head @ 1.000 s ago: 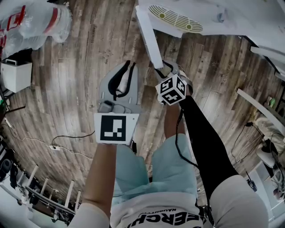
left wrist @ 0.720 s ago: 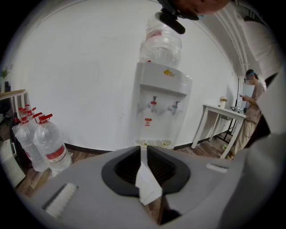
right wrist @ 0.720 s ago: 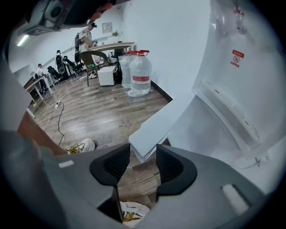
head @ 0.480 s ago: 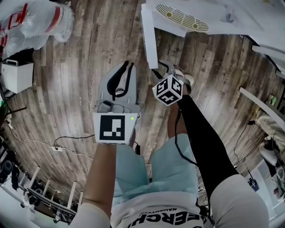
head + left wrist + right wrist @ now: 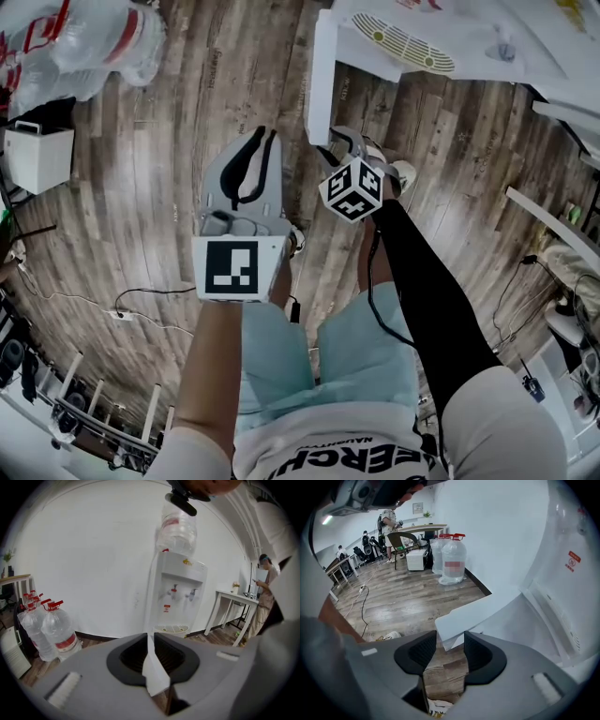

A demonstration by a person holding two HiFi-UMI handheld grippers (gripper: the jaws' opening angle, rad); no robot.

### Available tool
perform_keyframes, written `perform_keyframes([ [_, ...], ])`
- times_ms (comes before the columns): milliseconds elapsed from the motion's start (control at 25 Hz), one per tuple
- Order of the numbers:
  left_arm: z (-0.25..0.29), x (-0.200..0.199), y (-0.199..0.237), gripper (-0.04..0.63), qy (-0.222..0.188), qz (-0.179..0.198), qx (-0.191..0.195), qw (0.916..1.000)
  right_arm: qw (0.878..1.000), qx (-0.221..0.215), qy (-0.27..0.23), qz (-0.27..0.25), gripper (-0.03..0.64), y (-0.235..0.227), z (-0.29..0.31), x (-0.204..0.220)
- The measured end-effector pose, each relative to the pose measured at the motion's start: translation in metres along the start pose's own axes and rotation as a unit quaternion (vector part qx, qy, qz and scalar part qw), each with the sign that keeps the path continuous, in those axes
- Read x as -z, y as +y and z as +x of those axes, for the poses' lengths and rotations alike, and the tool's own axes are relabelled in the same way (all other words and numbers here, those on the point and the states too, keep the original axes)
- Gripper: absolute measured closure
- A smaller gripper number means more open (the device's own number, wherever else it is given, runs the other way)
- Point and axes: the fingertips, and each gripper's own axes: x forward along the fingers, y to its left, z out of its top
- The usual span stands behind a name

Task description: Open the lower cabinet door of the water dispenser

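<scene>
The white water dispenser (image 5: 469,42) stands at the top of the head view, and its lower cabinet door (image 5: 320,75) is swung out over the wooden floor. My right gripper (image 5: 339,142) is at the door's free end. In the right gripper view its jaws (image 5: 450,641) are shut on the door's (image 5: 478,613) corner edge. My left gripper (image 5: 265,133) hovers left of the door, apart from it, with nothing held. Its jaws (image 5: 149,639) are nearly together, and the door (image 5: 151,597) shows edge-on beyond them, below the dispenser (image 5: 180,592).
Large water bottles (image 5: 84,42) lie at the left by the wall. A white box (image 5: 36,155) and a cable (image 5: 141,295) are on the floor at left. A white table (image 5: 234,597) and a person (image 5: 262,588) stand right of the dispenser. My shoe (image 5: 398,173) is beside the door.
The door has swung further out, from slanted to nearly straight toward me, with the right gripper still on its end. The left gripper has barely moved.
</scene>
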Motion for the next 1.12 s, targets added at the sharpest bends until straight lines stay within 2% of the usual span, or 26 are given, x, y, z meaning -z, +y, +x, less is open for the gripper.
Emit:
perform_keyframes([
  [520,-0.032,0.009,0.05,0.537,0.003,0.023,0.021,0.9995,1.0,0.017,-0.002,-0.001,0.437,0.022,0.024,-0.045],
  [720,-0.04,0.012,0.068,0.537,0.004,0.021,0.027,0.9994,1.0,0.02,-0.001,-0.021,0.437,0.027,0.035,-0.064],
  [1120,-0.041,0.014,0.09,0.535,0.005,0.023,0.034,0.9991,0.999,0.024,0.001,-0.021,0.437,0.033,0.045,-0.084],
])
